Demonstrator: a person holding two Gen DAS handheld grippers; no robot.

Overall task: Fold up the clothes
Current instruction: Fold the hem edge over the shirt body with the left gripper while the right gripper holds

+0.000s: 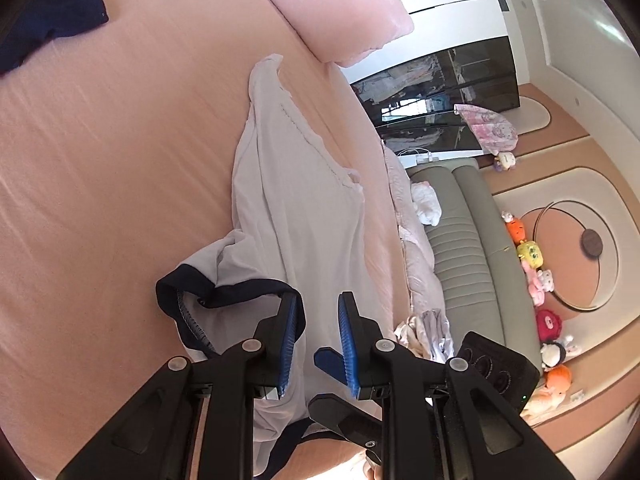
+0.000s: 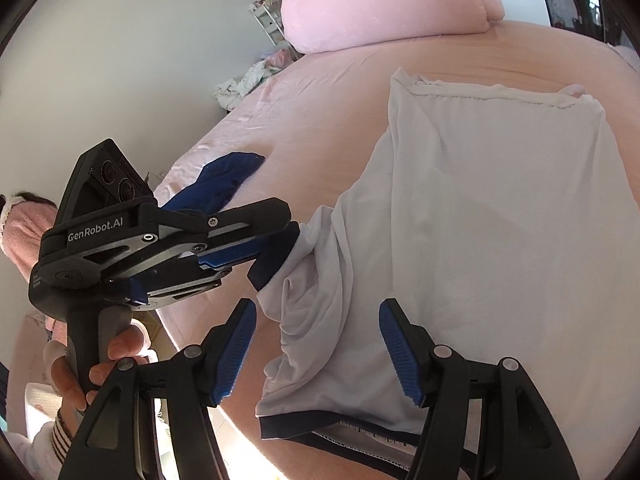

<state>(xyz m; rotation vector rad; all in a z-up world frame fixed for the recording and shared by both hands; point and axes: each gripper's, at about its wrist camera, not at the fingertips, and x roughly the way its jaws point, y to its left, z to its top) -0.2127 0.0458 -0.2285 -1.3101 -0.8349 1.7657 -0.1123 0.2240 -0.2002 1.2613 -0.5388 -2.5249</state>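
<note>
**Sleeve to the left, body running away from us**

While the white shirt (image 2: 480, 220) lies spread on the pink bed (image 1: 100, 160), we have both tools at its near end, and what the coming move turns on is which way the cloth runs from each pair of jaws. Its long axis points away from us, from the navy-trimmed edge (image 2: 340, 428) close under our wrists to the far hem (image 2: 492, 94) near the pink pillow (image 2: 380, 4).

Our left gripper (image 2: 276, 256) comes in from the left, roughly crosswise to that axis, at the navy sleeve cuff (image 2: 266, 270). In the right wrist view its fingers look drawn close about the cuff; in its own view a clear gap shows between the blue pads (image 1: 346, 344), with the dark trim beside one of them, so we cannot tell whether it truly grips.

Our right gripper (image 2: 316, 354) hangs just above the near part of the shirt, jaws wide apart and holding nothing, cloth lying between and beyond them.

By our judgement the left tool is the nearer to the sleeve, the right to the near edge and body. A second, dark blue garment (image 2: 228, 176) lies well apart to the left.
</note>
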